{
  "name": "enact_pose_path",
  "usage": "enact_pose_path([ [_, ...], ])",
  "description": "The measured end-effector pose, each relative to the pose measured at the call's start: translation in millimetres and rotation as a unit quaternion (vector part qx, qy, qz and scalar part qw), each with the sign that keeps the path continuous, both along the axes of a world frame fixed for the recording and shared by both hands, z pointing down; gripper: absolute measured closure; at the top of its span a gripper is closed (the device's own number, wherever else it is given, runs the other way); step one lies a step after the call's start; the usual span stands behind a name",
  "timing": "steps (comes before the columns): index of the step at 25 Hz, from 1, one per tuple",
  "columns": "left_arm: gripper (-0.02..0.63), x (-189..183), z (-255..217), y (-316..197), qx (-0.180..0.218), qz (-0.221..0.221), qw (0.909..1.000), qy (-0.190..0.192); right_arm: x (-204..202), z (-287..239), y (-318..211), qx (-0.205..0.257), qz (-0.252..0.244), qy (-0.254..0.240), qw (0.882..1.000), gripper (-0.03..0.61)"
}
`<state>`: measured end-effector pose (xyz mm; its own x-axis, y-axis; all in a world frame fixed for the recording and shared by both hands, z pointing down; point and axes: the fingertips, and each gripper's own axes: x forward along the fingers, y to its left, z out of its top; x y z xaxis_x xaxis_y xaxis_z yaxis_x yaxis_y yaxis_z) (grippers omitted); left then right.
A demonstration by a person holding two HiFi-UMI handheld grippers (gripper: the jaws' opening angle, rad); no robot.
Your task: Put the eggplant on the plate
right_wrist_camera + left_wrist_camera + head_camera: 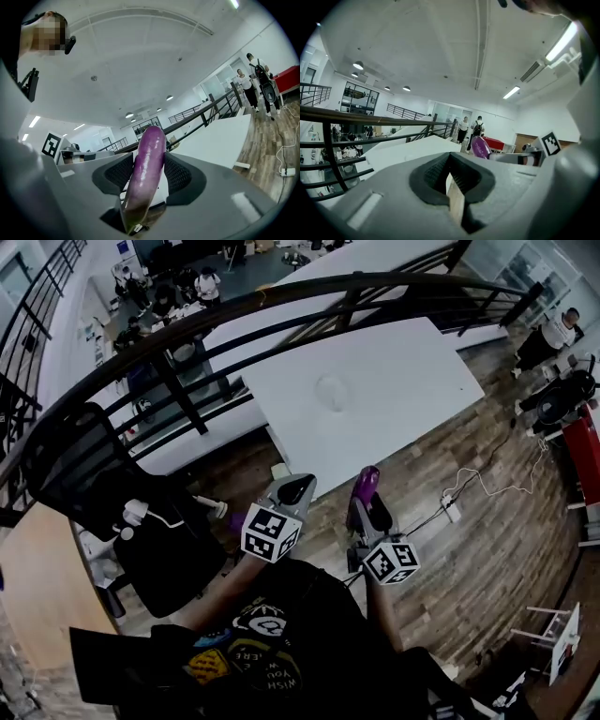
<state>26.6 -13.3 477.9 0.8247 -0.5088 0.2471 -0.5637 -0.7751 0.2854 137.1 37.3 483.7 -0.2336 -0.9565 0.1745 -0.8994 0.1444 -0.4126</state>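
A long purple eggplant [145,173] lies lengthwise between the jaws of my right gripper [147,159], which is shut on it; its tip sticks out ahead. In the head view the eggplant [365,486] and right gripper [367,498] hang over the wooden floor, short of the white table [394,418]. A clear plate [333,392] rests near the table's middle. My left gripper [292,491] is beside the right one, to its left, jaws shut with only a thin slit and nothing in them [452,164]. The left gripper view shows the eggplant [480,146] off to its right.
A black curved railing [281,296] runs behind the table. A dark office chair [103,493] stands at the left. A white power strip [452,510] and cable lie on the floor to the right. People stand at the far right [553,334].
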Motion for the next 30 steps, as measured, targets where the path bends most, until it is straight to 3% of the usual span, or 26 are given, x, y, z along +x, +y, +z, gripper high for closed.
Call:
enact_pose_path([
  [6,0.609,-1.3,14.6,-41.9,-0.02,0.016,0.9997,-0.005,-2.0,9.6,-41.9,-0.014,0.015,-0.001,1.0,0.368],
  [16,0.609,3.7,57.3,-98.3,-0.059,0.0,0.9979,-0.025,6.3,36.7,-95.4,-0.051,0.005,0.007,0.999,0.368],
  [26,0.609,32.5,66.4,-161.2,-0.059,-0.023,0.9972,-0.038,45.9,83.6,-186.5,-0.076,-0.016,0.022,0.997,0.37],
  [30,0.609,39.3,77.2,-184.9,-0.069,-0.048,0.9954,-0.046,63.6,126.4,-228.5,-0.112,-0.024,0.021,0.993,0.37],
])
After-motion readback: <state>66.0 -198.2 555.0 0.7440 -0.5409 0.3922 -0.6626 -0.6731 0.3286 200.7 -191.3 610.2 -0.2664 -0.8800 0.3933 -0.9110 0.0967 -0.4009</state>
